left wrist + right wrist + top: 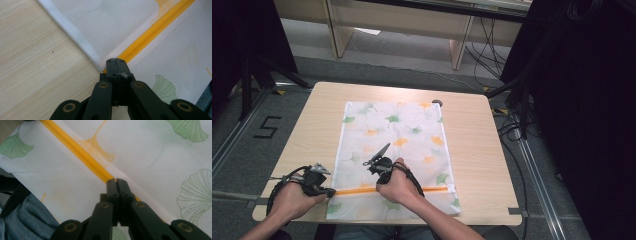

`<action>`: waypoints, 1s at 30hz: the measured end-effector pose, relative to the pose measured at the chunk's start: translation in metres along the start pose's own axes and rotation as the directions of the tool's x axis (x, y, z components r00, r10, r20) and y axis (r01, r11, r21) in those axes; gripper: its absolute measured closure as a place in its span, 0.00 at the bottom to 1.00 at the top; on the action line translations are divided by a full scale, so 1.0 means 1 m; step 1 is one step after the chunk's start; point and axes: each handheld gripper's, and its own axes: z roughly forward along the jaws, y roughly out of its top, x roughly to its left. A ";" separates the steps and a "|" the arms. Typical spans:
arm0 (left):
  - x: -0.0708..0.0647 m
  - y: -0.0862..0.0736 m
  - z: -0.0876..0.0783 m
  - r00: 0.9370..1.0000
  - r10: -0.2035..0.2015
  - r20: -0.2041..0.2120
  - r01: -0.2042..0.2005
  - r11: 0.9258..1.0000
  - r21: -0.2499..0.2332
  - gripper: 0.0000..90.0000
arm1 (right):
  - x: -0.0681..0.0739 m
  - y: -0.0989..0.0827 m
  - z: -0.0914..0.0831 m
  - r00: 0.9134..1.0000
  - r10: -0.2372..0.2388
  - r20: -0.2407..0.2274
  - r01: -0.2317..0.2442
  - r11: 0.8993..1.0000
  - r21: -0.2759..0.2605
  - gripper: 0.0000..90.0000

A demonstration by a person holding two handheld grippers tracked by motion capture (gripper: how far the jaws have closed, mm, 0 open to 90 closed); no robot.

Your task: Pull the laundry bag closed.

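**Both grippers on the yellow zip**

Down at the near edge, at six o'clock on the table (pixel 472 150), both hands are at work on the mesh bag (pixel 397 135), a white zipped pouch printed with green and orange ginkgo leaves, lying flat in the middle of the tabletop. The left gripper (pixel 115 60) sits at about seven o'clock, jaws closed together right at the end of the yellow zip (pixel 155 27), where the white hem meets the corner; it looks to be pinning or pinching that end, though whether fabric is actually caught between the tips I cannot tell. Just inboard, the right gripper (pixel 116 181) has its jaws fully closed over the zip line, apparently nipping the slider, which is hidden under the tips. Further along toward four o'clock, the zip runs on to the bag's far side. My read: the pull is set up and early, with most of the zip's length left to travel.
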 end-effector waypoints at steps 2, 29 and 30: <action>0.000 0.000 0.000 1.000 0.001 -0.001 -0.001 1.000 0.000 1.00 | -0.002 -0.002 0.000 1.000 0.004 0.009 -0.004 1.000 0.005 1.00; 0.000 0.000 0.000 1.000 -0.001 -0.002 0.001 1.000 0.003 1.00 | -0.012 -0.012 -0.006 0.998 0.057 -0.001 -0.057 0.998 -0.006 1.00; 0.000 0.000 0.000 1.000 -0.001 -0.001 0.001 1.000 0.004 1.00 | -0.012 -0.012 -0.007 0.998 0.059 -0.006 -0.059 0.998 -0.004 1.00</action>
